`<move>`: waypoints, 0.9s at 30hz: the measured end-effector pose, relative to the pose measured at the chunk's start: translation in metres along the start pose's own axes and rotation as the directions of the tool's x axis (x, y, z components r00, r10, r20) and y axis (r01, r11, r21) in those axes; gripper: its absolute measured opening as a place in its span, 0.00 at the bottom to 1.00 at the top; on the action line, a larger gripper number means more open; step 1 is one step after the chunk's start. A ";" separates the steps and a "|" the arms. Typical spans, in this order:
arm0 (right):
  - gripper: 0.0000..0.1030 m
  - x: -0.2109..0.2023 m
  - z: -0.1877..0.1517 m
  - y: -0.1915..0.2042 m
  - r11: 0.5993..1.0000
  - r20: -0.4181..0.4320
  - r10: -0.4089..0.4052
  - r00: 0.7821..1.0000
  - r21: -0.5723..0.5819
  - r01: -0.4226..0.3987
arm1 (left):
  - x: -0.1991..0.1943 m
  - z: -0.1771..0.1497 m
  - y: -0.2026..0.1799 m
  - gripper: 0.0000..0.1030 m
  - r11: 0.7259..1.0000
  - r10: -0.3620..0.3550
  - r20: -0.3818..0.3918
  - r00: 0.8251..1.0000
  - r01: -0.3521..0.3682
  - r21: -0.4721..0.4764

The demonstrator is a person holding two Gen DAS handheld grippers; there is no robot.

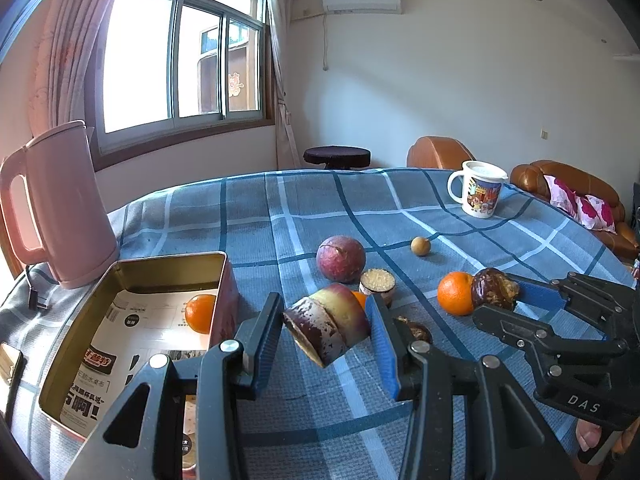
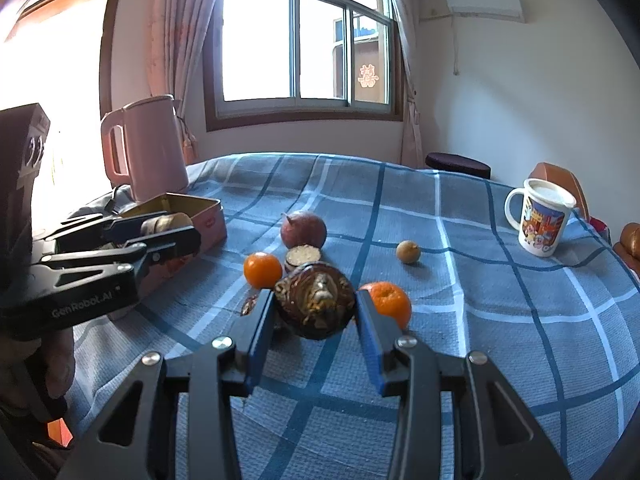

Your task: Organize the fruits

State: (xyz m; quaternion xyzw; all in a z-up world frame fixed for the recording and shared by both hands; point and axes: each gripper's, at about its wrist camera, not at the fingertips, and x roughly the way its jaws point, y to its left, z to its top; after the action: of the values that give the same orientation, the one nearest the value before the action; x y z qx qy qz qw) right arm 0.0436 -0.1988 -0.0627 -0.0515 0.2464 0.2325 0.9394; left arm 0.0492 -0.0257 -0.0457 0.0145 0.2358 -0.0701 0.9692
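The left hand-held gripper [image 1: 326,326] clasps a cut fruit piece [image 1: 326,328] just right of the tin [image 1: 80,344], which holds an orange [image 1: 200,312]. The right hand-held gripper [image 2: 316,312] grips a dark, perhaps dried, fruit [image 2: 316,304] above the desk [image 2: 500,320], farther right of the tin.

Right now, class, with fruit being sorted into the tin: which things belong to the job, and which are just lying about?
Job:
- tin
- orange in tin
- cane piece, left gripper
- dark fruit, right gripper
- loose oranges
- purple fruit
- small round fruit

Lying about:
- kettle
- mug
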 end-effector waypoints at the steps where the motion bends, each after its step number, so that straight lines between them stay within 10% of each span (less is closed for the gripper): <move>1: 0.42 0.000 0.000 0.000 1.000 0.002 -0.001 1.000 0.000 0.001 | -0.001 0.000 0.000 0.43 1.000 0.000 0.002 1.000 0.000 0.000; 27: 0.42 -0.010 -0.001 -0.001 1.000 0.058 -0.010 0.998 -0.005 0.010 | -0.014 -0.001 -0.002 0.43 1.000 0.004 0.062 0.998 -0.005 0.007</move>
State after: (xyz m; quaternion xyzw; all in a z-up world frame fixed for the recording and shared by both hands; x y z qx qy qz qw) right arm 0.0360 -0.2040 -0.0584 -0.0485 0.2184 0.2299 0.9472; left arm 0.0361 -0.0253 -0.0401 0.0162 0.2056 -0.0691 0.9761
